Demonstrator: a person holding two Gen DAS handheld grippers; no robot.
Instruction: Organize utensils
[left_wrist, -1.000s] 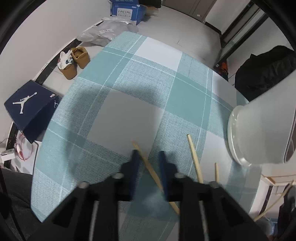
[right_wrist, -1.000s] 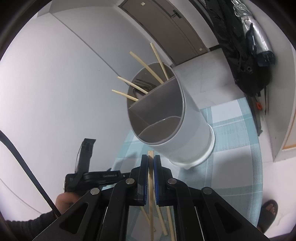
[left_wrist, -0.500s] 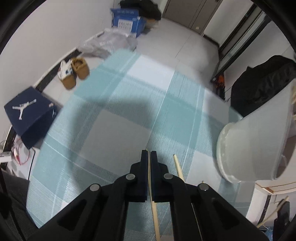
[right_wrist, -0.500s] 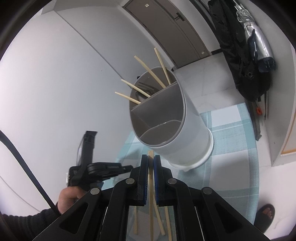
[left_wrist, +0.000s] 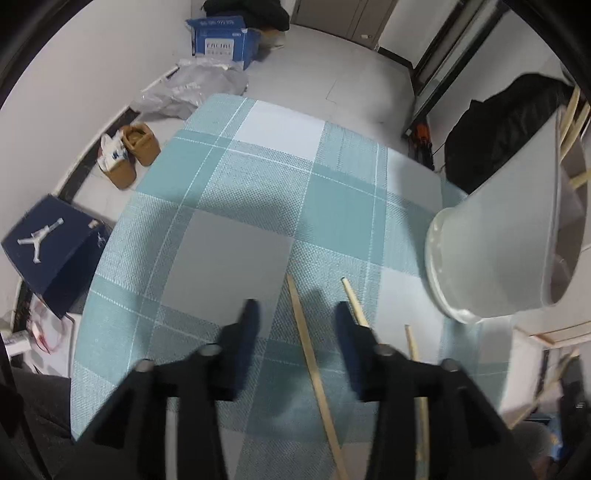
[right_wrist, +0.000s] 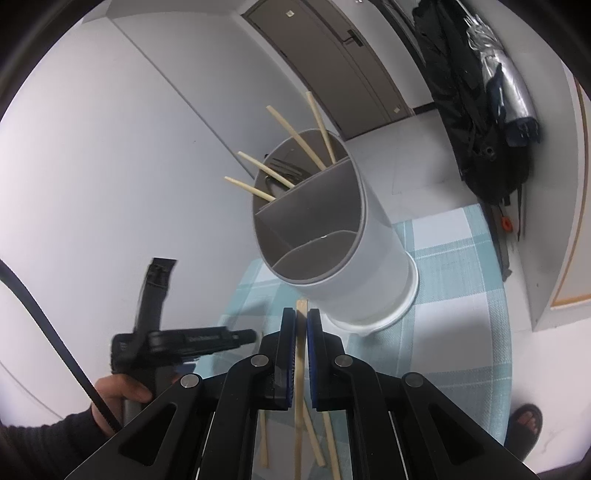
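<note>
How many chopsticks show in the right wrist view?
8. Four chopsticks stand in the holder; one chopstick is clamped in the right gripper; three lie on the tablecloth. The gripper may hide more.

Place: lived-in home, entry or hallway corner.
Floor clutter: tan shoes (left_wrist: 136, 155), navy shoebox (left_wrist: 51, 247) with jumping-figure logo, blue carton (left_wrist: 221, 42), crumpled plastic bag (left_wrist: 192, 88), all along a white wall.
Door: brown panelled door (right_wrist: 332, 62) with handle.
Hanging things: black coat (right_wrist: 461, 92), folded umbrella (right_wrist: 506, 85).
Table: checked teal tablecloth (left_wrist: 258, 192); utensil holder (right_wrist: 332, 236) with chopsticks (right_wrist: 288, 133).
Footwear: sandalled foot (right_wrist: 524, 424) on pale tiles.
</note>
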